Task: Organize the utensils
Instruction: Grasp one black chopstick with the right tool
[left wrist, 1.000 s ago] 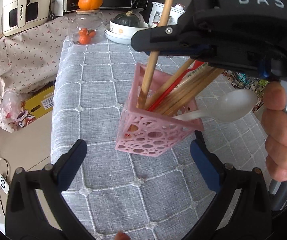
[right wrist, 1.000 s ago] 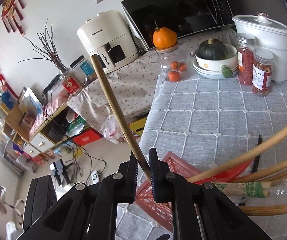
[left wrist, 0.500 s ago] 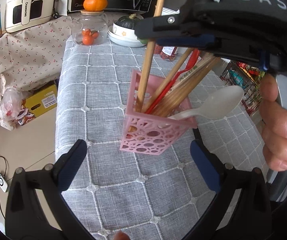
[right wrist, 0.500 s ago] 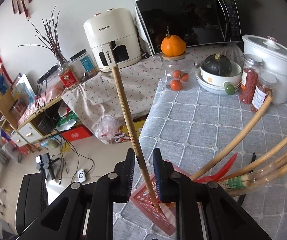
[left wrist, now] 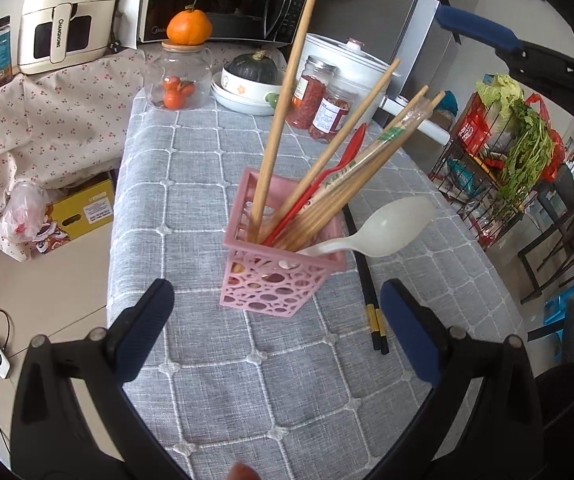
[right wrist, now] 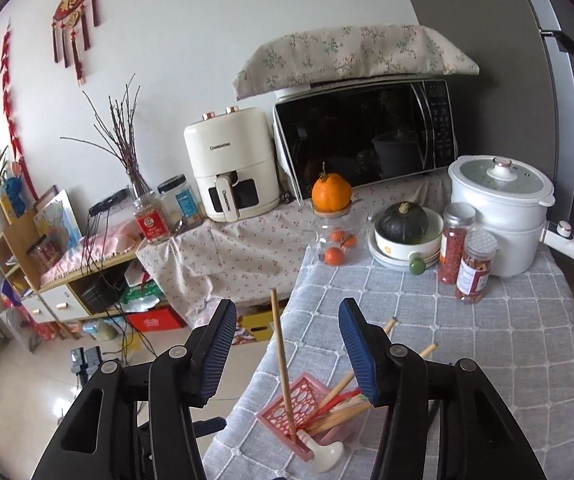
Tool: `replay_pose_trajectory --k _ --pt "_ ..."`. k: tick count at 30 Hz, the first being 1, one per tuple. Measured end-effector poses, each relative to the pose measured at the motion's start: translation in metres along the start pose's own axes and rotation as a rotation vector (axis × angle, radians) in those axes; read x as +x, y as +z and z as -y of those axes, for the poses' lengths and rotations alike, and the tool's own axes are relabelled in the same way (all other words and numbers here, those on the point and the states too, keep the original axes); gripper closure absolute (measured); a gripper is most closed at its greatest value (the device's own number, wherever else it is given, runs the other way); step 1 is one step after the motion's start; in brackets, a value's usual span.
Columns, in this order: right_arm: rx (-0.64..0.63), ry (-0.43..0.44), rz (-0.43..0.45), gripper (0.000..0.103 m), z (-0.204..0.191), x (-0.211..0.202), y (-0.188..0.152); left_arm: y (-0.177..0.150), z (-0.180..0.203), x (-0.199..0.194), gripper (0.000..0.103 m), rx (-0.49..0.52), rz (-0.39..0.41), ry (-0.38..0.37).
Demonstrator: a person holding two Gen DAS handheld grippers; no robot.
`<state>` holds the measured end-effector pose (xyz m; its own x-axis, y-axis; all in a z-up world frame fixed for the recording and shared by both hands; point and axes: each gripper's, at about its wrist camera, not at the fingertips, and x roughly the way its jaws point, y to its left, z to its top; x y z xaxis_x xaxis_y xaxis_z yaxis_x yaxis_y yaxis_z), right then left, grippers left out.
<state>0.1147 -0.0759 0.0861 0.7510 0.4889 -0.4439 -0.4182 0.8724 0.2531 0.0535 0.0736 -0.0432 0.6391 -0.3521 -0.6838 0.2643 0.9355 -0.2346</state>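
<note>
**Both grippers spread wide, utensils standing in the pink holder**

Left wrist view: your left gripper (left wrist: 277, 314) is released, its 2 blue-padded fingers (left wrist: 145, 322) spread wide at 7 and 5 o'clock, holding nothing. Between them, toward 12 o'clock, the pink holder (left wrist: 277, 280) stands upright on the grey checked tablecloth (left wrist: 191, 184). Inside it, a long wooden chopstick (left wrist: 283, 108) stands nearly upright at the holder's left side; more wooden chopsticks (left wrist: 351, 184) and a red utensil (left wrist: 335, 168) lean toward 2 o'clock. A white spoon (left wrist: 391, 226) hangs its bowl over the rim toward 3 o'clock. A black chopstick pair (left wrist: 369, 292) lies flat on the cloth just beside the holder, at its 4 o'clock. Your right gripper's blue pad shows at 1 o'clock, high above the table.

Right wrist view: your right gripper (right wrist: 285, 348) is also released, jaws well apart and empty. The long wooden chopstick (right wrist: 281, 360) rises in the gap between the pads, touching neither. The pink holder (right wrist: 307, 412) sits below at 6 o'clock, the white spoon (right wrist: 325, 454) at its near edge.
</note>
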Motion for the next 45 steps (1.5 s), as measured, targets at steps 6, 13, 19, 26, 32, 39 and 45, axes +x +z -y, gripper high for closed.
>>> replay_pose_trajectory --k 6,13,19,26,32,39,45 --pt "0.006 -0.086 0.042 0.038 0.039 -0.039 -0.003 0.0 0.005 -0.017 0.001 -0.025 0.05 0.0" --pt "0.093 -0.213 -0.051 0.034 0.111 -0.016 -0.049 -0.007 0.015 -0.013 0.0 -0.018 0.061 0.003" --pt "0.188 -0.247 -0.246 0.045 0.156 0.044 -0.092 -0.014 0.022 -0.007 0.0 -0.007 0.029 -0.009" --pt "0.278 -0.18 -0.445 0.076 0.175 0.1 -0.121 -0.02 0.022 0.004 0.001 0.0 -0.088 0.014" --pt "0.258 -0.223 -0.525 0.09 0.173 0.124 -0.132 -0.025 0.018 0.006 0.001 -0.006 -0.125 0.022" --pt "0.259 -0.248 -0.549 0.091 0.175 0.13 -0.134 -0.025 0.019 0.007 0.001 0.001 -0.138 0.023" --pt "0.202 -0.306 -0.578 0.091 0.163 0.136 -0.131 -0.029 0.027 0.012 0.001 0.034 -0.16 0.029"
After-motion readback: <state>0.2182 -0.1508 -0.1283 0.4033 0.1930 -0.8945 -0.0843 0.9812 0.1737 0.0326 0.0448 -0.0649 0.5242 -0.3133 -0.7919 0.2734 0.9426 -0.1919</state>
